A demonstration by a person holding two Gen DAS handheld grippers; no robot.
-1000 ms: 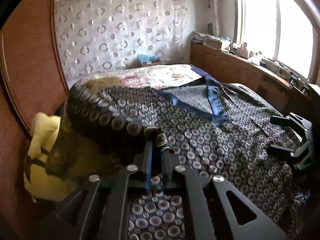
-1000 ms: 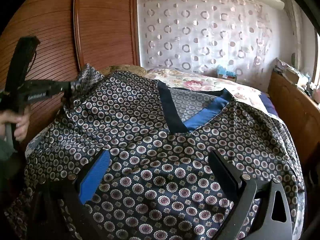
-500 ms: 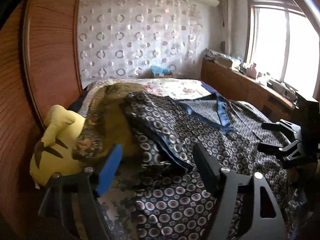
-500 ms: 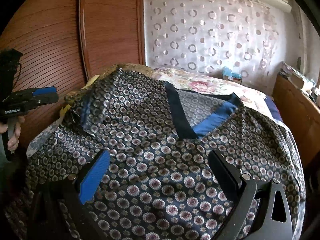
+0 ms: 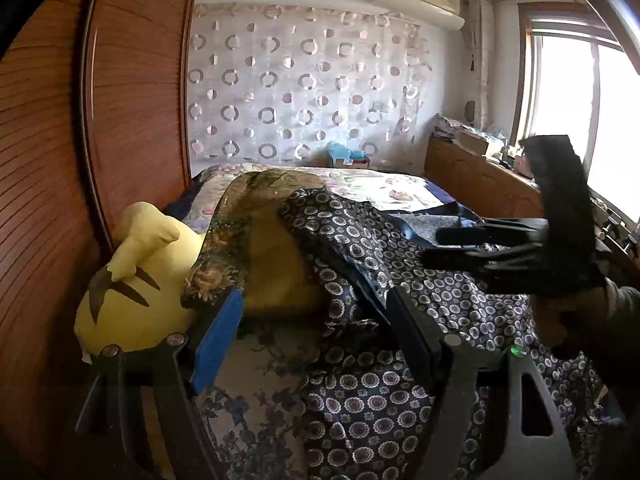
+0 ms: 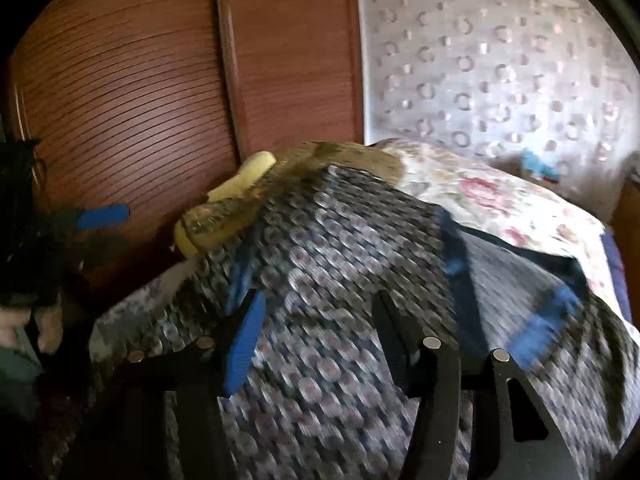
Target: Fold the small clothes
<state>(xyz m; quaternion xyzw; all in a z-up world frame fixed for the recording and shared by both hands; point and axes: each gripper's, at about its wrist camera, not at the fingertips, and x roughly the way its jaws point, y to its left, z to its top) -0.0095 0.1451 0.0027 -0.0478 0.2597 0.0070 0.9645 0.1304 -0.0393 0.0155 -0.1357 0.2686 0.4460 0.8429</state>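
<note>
Garment (image 5: 400,280): dark top with small ring print and blue V-neck trim, spread over the bed (image 6: 500,204), nearly covering it from the near edge up toward the floral bedspread at the far end.

Left wrist view only: yellow plush toy (image 5: 132,280) at the bed's left edge against the wooden wardrobe (image 5: 80,160); a brown patterned cloth (image 5: 240,216) draped over it; garment's left side lies folded over just right of that. Window (image 5: 580,100) and a cluttered wooden sideboard (image 5: 480,172) right of the bed. Right gripper (image 5: 432,246) hangs over the garment, held by a hand (image 5: 560,312).

Right wrist view only: neckline with blue trim (image 6: 540,320) right of centre; blurred. Left gripper (image 6: 92,224) sits off the bed's left side, by the wardrobe.

Left gripper fingers: open, nothing between them, garment edge below. Right gripper fingers: closing, no cloth pinched between them; fabric lies beneath.

Room: little gap between the bed's left edge and wardrobe. Circle-print curtain (image 5: 304,92) behind the bed's far end.
</note>
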